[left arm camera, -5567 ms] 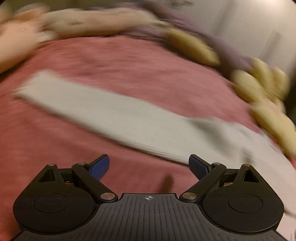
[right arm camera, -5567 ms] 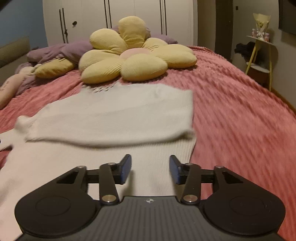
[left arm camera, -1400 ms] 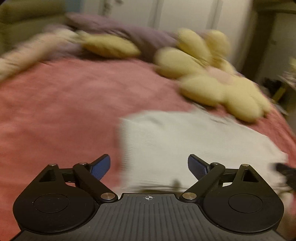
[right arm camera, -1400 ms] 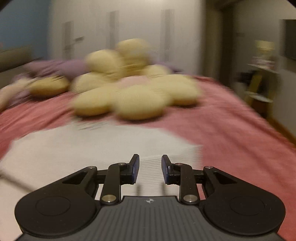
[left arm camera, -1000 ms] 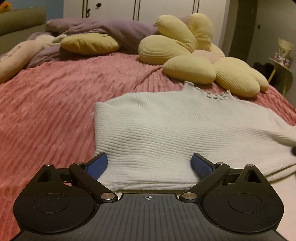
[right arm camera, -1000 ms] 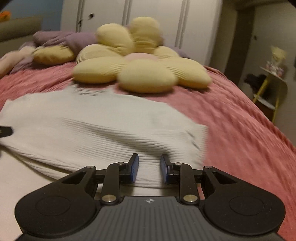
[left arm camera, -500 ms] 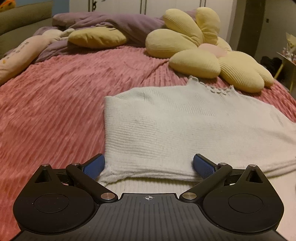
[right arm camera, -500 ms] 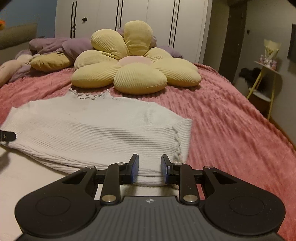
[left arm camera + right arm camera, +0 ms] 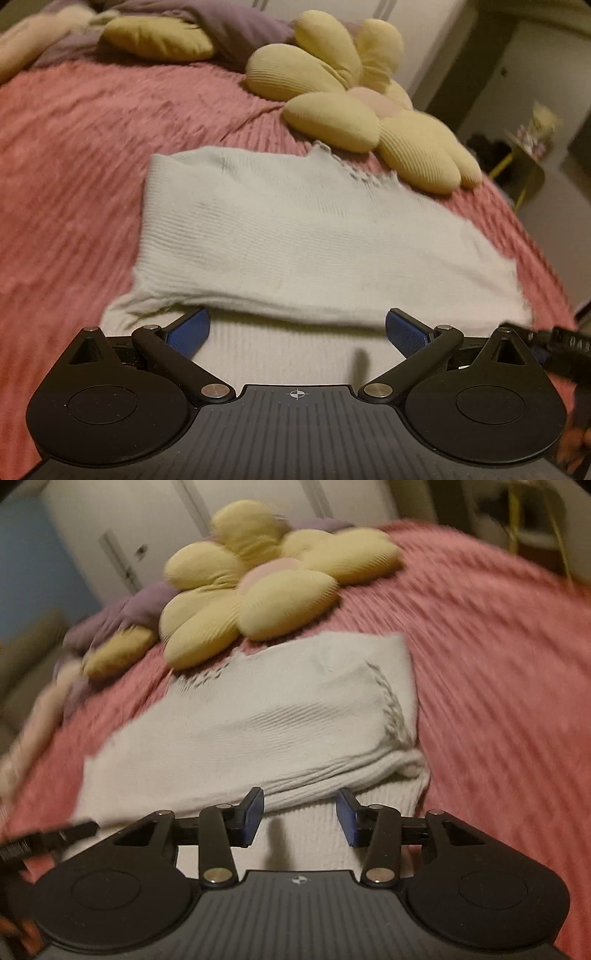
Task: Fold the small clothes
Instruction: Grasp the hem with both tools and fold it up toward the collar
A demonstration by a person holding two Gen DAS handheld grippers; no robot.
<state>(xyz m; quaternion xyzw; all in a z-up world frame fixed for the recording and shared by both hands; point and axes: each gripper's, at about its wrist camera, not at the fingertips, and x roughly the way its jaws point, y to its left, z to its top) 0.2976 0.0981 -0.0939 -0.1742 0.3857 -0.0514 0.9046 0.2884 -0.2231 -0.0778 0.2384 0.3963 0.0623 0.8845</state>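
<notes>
My left gripper [image 9: 297, 328] fingers spread wide, right gripper [image 9: 300, 816] partly open, both empty, at near edge of folded sweater [image 9: 295, 229] on bed [image 9: 74, 147].

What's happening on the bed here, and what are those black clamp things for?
A person holds a two-finger gripper in each hand and is folding a white knit sweater spread on the pink bedspread. The sweater's sides are already folded in over its body. The left gripper and right gripper both sit at the sweater's near edge with jaws open, gripping nothing. A yellow flower cushion lies just beyond the neckline.
</notes>
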